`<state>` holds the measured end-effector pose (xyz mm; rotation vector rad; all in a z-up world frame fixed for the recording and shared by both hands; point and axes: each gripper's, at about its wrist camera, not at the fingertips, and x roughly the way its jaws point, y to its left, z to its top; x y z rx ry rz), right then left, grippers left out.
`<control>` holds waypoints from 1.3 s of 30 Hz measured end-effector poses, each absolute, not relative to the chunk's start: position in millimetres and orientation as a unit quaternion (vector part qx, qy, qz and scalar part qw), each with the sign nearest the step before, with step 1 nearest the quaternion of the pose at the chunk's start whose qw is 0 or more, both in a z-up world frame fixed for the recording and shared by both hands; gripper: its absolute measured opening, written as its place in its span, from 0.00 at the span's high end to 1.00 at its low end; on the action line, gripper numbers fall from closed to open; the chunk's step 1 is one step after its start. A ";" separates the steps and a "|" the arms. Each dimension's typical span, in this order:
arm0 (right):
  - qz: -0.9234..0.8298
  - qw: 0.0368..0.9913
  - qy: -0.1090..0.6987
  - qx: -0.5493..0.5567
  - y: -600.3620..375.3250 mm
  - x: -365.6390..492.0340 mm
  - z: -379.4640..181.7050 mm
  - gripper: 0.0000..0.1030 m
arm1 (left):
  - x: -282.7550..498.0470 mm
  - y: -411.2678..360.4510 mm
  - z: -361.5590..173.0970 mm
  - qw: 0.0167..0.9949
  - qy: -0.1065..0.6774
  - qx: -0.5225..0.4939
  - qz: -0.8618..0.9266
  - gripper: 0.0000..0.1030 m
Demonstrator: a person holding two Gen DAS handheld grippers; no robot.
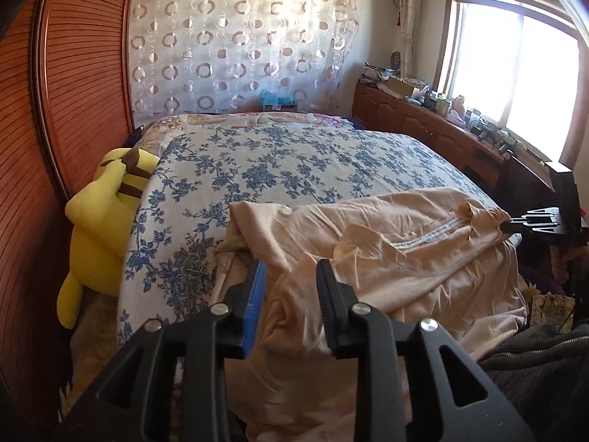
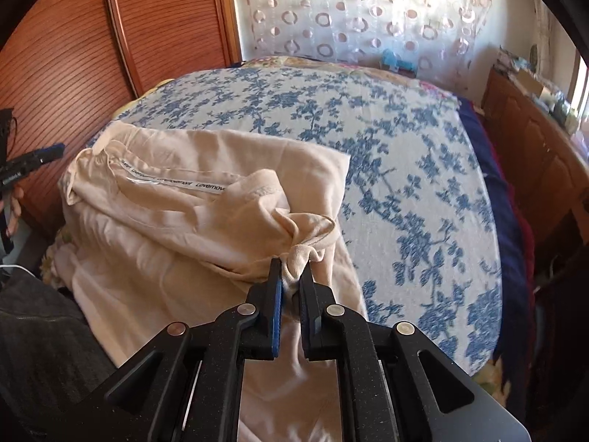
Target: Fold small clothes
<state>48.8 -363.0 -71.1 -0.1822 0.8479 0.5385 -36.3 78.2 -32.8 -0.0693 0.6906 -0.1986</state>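
A beige garment (image 1: 397, 258) lies crumpled on the near part of the bed, its white inner label tape showing; it also shows in the right wrist view (image 2: 176, 221). My left gripper (image 1: 291, 269) is open and empty, hovering just above the garment's near left edge. My right gripper (image 2: 291, 269) is shut on a bunched corner of the garment and holds it slightly raised. In the left wrist view the right gripper (image 1: 510, 225) pinches the cloth at the far right. In the right wrist view the left gripper (image 2: 55, 149) shows at the left edge.
The bed has a blue floral cover (image 1: 279, 162). A yellow plush toy (image 1: 99, 228) lies against the wooden wardrobe (image 1: 73, 73) on the left. A wooden cabinet (image 1: 423, 118) with clutter runs under the window on the right. A dark grey garment (image 1: 545, 375) lies at the near right.
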 end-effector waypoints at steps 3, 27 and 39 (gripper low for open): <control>0.254 0.877 0.398 -0.093 -363.4 46.9 -62.6 0.77 | -31.6 78.1 -28.3 0.938 0.334 -0.028 -0.091 0.73; 0.252 0.878 0.400 -0.069 -348.4 153.9 -85.0 0.40 | 74.9 87.5 -71.4 0.909 0.414 0.001 -0.054 0.71; 0.261 0.867 0.421 -0.057 -344.9 162.1 -99.8 0.40 | 93.3 103.4 -88.8 0.895 0.439 -0.047 -0.068 0.65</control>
